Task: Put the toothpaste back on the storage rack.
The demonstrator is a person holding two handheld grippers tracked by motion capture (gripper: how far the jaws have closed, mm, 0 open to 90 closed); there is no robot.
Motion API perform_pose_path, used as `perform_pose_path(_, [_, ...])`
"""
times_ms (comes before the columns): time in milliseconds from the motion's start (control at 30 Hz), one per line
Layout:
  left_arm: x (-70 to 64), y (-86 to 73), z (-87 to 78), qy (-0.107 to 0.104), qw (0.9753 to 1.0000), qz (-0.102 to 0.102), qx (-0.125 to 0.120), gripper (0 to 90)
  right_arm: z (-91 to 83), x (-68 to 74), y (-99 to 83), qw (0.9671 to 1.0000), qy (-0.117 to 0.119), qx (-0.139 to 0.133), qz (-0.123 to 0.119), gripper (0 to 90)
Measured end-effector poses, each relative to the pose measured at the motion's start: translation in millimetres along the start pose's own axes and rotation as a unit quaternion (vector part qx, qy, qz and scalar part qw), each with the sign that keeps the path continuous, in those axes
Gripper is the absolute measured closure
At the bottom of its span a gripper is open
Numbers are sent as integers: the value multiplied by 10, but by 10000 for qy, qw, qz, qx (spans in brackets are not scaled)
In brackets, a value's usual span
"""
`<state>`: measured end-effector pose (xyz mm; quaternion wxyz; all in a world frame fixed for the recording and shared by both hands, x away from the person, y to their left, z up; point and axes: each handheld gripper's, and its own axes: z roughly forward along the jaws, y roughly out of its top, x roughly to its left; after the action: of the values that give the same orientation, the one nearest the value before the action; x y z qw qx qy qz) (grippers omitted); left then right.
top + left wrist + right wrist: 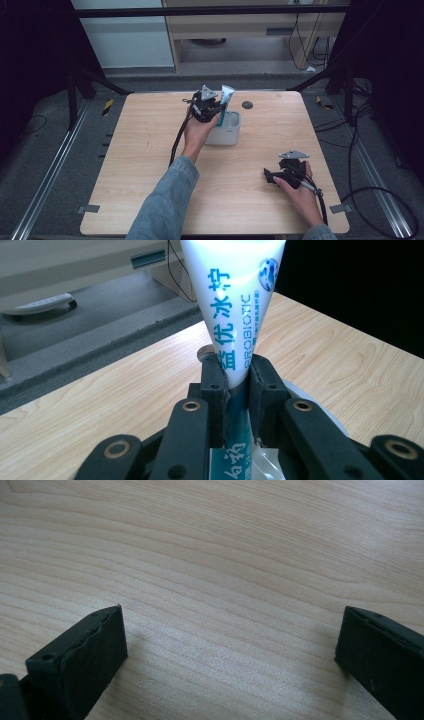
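A white and teal toothpaste tube [227, 95] stands upright over a white cup [232, 133] near the table's far middle. My left gripper [216, 106] is shut on the tube; in the left gripper view the tube [235, 305] rises between the two black jaws, with my left gripper [238, 375] pinching its lower part and the cup's rim [325, 415] just behind. My right gripper [270, 176] rests low on the table at the front right. In the right gripper view my right gripper [230, 640] is open, with only bare wood between its fingers.
A small dark round disc [247, 105] lies on the wooden table [150, 165] just right of the cup. Black cables trail from both grippers. Metal rails and frame legs flank the table; a cabinet stands beyond its far edge.
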<state>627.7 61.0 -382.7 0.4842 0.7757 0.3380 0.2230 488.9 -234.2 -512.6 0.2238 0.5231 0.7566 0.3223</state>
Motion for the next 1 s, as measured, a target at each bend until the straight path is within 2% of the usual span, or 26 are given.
perform_pose_path(300, [4,-67,30,-3,10000,-69,20,786,0,0,0,10000,0,-1,-3,4])
perform_pose_path(1000, [-22,-180,86,24,9998,3,175,784,-1,0,1,10000,9,0,5,4])
